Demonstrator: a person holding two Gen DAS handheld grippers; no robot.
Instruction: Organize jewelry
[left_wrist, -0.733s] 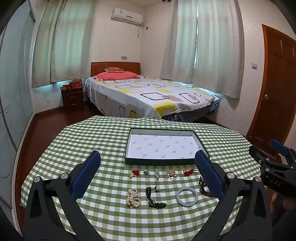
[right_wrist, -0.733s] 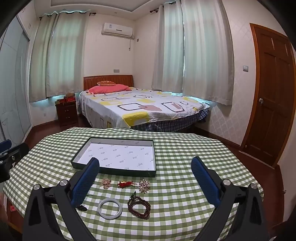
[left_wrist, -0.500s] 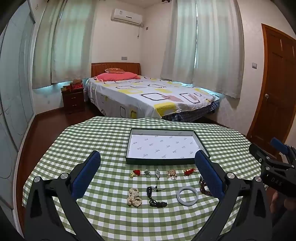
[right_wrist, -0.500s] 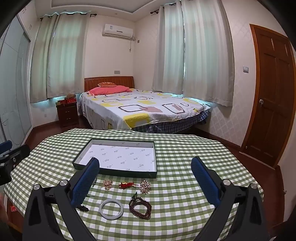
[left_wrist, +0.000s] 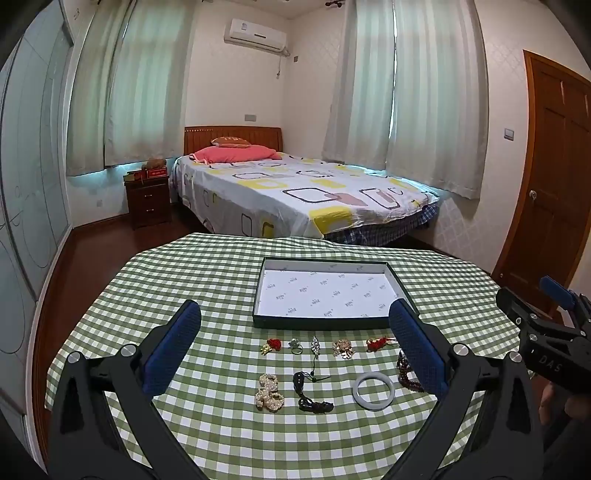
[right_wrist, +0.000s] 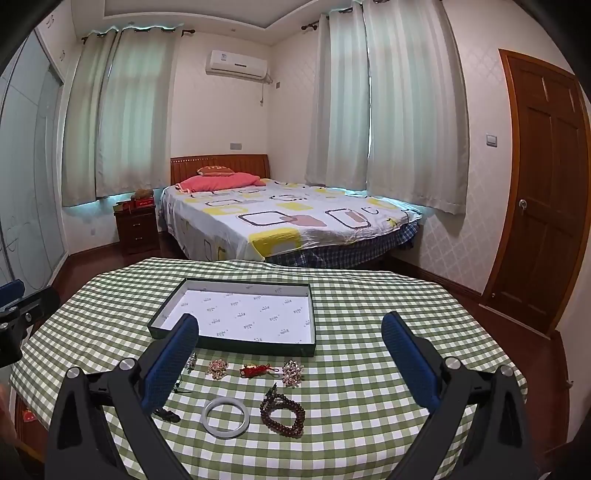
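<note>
While both claws hang above the green checked table (left_wrist: 221, 280), neither one holds anything. The left claw (left_wrist: 295, 347) is spread wide open, and so is the right claw (right_wrist: 290, 363).

Just past the left claw's tips sits the tray (left_wrist: 328, 323), a flat dark box with white paper inside. Nothing lies in it. Between the left claw's two blue fingers (left_wrist: 173, 347) is a row of small things, close to the tray's near wall: a red and gold charm (left_wrist: 271, 346), a little ring (left_wrist: 295, 345), a sparkly pin (left_wrist: 314, 345), a gold brooch (left_wrist: 342, 348) and a red knot (left_wrist: 376, 343). The red knot is right beside the right-side finger. Nearer to the camera lie a pearl bracelet (left_wrist: 269, 392), a black cord (left_wrist: 310, 395) and a pale bangle (left_wrist: 373, 391). A string of dark beads (left_wrist: 406, 373) is partly hidden behind the right-side finger.

From the right claw, the tray (right_wrist: 236, 345) is ahead and a bit to the left. The red knot (right_wrist: 256, 370), the gold brooch (right_wrist: 217, 367) and a shiny cluster (right_wrist: 292, 372) lie between its fingers. The pale bangle (right_wrist: 224, 416) and the dark beads (right_wrist: 283, 415) lie nearer, side by side and just apart. The left-side finger (right_wrist: 170, 363) hides part of the sparkly pin (right_wrist: 191, 362) and the black cord (right_wrist: 168, 414).
</note>
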